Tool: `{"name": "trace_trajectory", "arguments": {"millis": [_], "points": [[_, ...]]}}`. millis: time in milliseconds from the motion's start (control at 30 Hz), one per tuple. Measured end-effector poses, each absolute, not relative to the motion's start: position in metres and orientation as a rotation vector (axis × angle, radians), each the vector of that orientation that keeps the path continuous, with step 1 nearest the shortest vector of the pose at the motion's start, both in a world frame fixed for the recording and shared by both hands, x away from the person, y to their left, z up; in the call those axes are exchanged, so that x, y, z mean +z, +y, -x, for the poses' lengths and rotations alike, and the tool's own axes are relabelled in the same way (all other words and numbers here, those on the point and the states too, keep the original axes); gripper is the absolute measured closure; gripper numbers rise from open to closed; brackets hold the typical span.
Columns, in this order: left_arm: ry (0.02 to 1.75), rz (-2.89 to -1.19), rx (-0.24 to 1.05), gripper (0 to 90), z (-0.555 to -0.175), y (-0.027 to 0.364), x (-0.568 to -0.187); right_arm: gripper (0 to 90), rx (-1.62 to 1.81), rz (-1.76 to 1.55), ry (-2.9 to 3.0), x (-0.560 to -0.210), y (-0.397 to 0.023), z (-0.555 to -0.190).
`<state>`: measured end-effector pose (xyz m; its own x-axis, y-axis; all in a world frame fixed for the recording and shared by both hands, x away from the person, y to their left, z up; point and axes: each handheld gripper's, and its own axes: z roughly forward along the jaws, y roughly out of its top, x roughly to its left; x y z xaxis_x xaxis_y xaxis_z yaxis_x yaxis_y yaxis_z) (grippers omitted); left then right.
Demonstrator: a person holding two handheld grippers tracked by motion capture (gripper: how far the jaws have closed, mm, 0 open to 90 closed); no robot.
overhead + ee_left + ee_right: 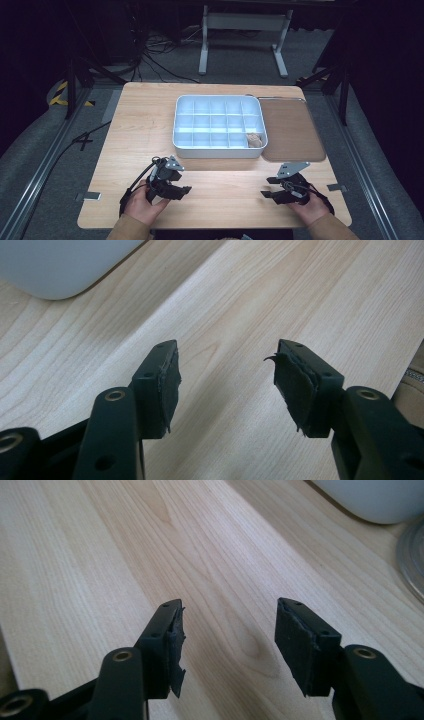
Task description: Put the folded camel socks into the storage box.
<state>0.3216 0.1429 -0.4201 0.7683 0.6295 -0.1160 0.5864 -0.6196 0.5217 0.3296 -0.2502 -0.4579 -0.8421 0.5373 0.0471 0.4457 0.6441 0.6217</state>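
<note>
A white divided organiser box (218, 126) sits on the wooden table (135, 120) at the middle back. One small tan object (255, 140) lies in its front right compartment. My left gripper (187, 190) rests low at the front left, jaws open and pointing right, nothing between them (226, 377). My right gripper (265, 193) rests at the front right, jaws open and pointing left, also empty (229, 630). A corner of the white box (60, 265) lies beyond the left jaws, and another corner (380, 497) lies beyond the right jaws.
A brown tray with a metal rim (290, 129) lies against the box's right side; its rim (412, 560) edges the right gripper view. Bare wood spans between the two grippers. Cables and a metal stand (245, 30) are on the floor behind the table.
</note>
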Motion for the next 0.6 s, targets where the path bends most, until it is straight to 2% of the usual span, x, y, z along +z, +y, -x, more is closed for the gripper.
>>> {"name": "trace_trajectory", "arguments": {"millis": [333, 600], "points": [[0.931, -2.450, 0.057, 43.7, -0.324, 0.140, -0.429, 38.6, 0.922, -0.743, 2.693, -0.467, -0.244, -0.329], [0.932, -2.460, 0.043, 43.3, -0.326, 0.141, -0.432, 38.2, 0.945, -0.749, 2.692, -0.468, -0.246, -0.330]]}}
